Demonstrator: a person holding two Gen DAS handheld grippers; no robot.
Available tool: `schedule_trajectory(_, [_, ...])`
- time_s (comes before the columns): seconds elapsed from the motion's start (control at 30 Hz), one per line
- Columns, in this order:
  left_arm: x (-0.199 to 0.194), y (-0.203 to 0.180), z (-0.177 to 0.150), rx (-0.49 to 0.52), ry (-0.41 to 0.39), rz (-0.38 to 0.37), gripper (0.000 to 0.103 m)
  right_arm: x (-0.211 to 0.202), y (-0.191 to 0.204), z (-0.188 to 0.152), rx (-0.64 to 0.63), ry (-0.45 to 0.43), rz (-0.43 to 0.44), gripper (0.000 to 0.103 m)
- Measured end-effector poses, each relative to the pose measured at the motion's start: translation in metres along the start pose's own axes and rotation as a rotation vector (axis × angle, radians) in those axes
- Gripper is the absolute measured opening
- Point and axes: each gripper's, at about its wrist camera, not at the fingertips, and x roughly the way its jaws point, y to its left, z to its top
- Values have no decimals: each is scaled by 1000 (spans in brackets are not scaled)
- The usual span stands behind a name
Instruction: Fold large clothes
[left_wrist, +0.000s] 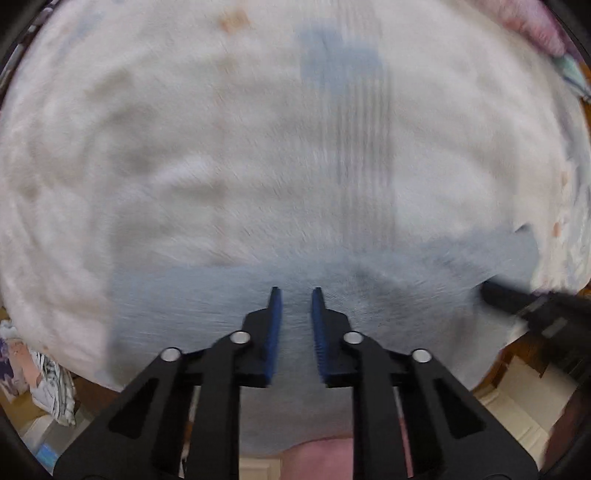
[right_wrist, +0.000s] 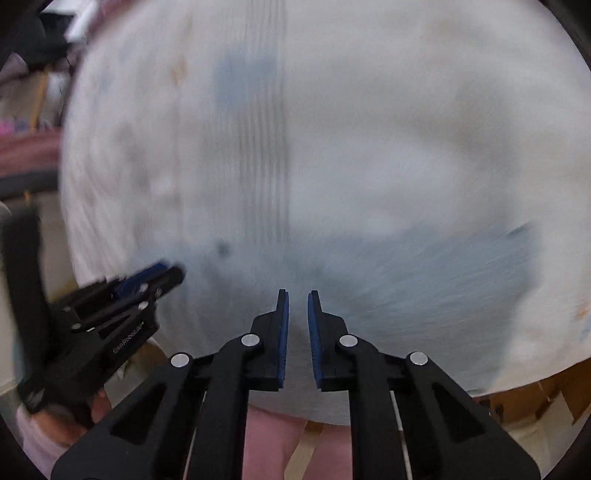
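While both hand-held grippers (left_wrist: 296, 291) (right_wrist: 298, 293) hover narrowly parted and empty, the pale blue-patched fabric garment (left_wrist: 258, 166) could bunch if pinched carelessly.

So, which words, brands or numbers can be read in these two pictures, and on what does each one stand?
"GenRobot.AI", as far as the blur allows, in pale letters on the black body of the left tongs, seen from the right wrist view.
The white garment has blue and orange patches, but they are too blurred to read as text.
No other text shows.
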Motion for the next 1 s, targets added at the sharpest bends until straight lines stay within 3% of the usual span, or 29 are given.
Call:
schedule_trajectory(0.03, [23,-1,1,-13,35,20,15,36,-4,3,24,39,-54,5])
schedule_trajectory(0.07, [40,-2,4,-27,35,29,16,56,-9,7,54,42,-50,4])
schedule_trajectory(0.1, [40,-4,7,-29,4,40,16,63,-14,11,106,9,-26,0])
schedule_trajectory(0.2, [29,-12,17,-48,53,73,13,49,-12,16,197,55,-19,2])
schedule_trajectory(0.33, [0,-8,-1,-55,65,-18,12,5,0,-2,119,48,-9,7])
schedule_trajectory(0.4, [-3,-7,-18,-49,67,-21,12,1,3,-20,86,85,-6,7])
schedule_trajectory(0.5, [19,-6,-33,-63,43,-21,12,49,-7,-42,77,135,-71,0])
schedule_trajectory(0.57, [46,-10,-29,-56,62,2,13,84,-15,-42,67,125,-67,0])
schedule_trajectory(0.67, [33,-21,-23,-62,108,66,12,69,-13,-39,188,158,-68,0])
schedule_trajectory(0.7, [27,-23,-25,-53,109,68,12,56,-8,-42,178,157,-62,6])
schedule_trajectory(0.8, [7,-21,-49,-59,117,-12,12,34,9,-59,103,147,-43,6])
schedule_trajectory(0.87, [15,-14,-65,-116,161,-49,13,43,9,-71,78,172,-94,6])
schedule_trajectory(0.93, [44,-6,-75,-159,168,-11,13,82,-4,-78,82,225,-155,1])
schedule_trajectory(1.0, [59,-9,-73,-163,162,5,15,108,-19,-85,124,259,-161,0])
